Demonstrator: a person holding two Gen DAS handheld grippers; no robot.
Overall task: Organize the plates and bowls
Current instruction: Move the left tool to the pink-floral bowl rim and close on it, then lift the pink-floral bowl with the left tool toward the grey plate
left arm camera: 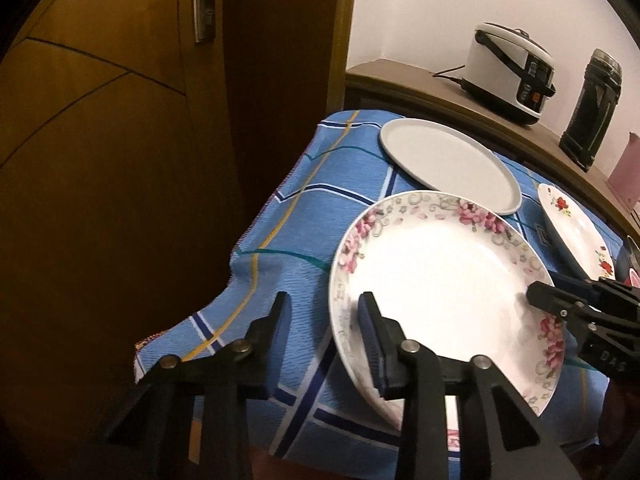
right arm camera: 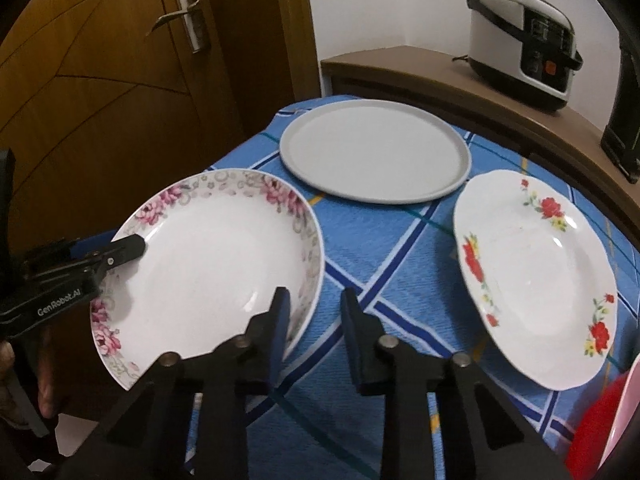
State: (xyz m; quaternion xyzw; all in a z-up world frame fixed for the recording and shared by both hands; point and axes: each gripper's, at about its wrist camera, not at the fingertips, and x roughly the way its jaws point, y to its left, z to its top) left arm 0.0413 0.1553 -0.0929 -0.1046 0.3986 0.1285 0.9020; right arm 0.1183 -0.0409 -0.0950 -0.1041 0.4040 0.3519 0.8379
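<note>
A white deep plate with a pink flower rim [left arm camera: 432, 276] [right arm camera: 208, 260] is tilted above the near left of the blue checked tablecloth [left arm camera: 304, 216] [right arm camera: 400, 240]. My left gripper [left arm camera: 326, 316] [right arm camera: 132, 246] straddles its left rim, jaws apart. My right gripper [right arm camera: 314, 308] [left arm camera: 538, 294] straddles its right rim, jaws apart, one finger inside the plate. A plain grey flat plate [left arm camera: 448, 162] [right arm camera: 374, 150] lies at the back. A white plate with red flowers [right arm camera: 536, 276] [left arm camera: 572, 224] lies at the right.
A wooden door [left arm camera: 120, 160] [right arm camera: 120, 80] stands left of the table. A rice cooker [left arm camera: 514, 74] [right arm camera: 524, 40] and a dark canister [left arm camera: 592, 108] stand on a wooden cabinet behind. A red and pink item [right arm camera: 604, 432] shows at the bottom right.
</note>
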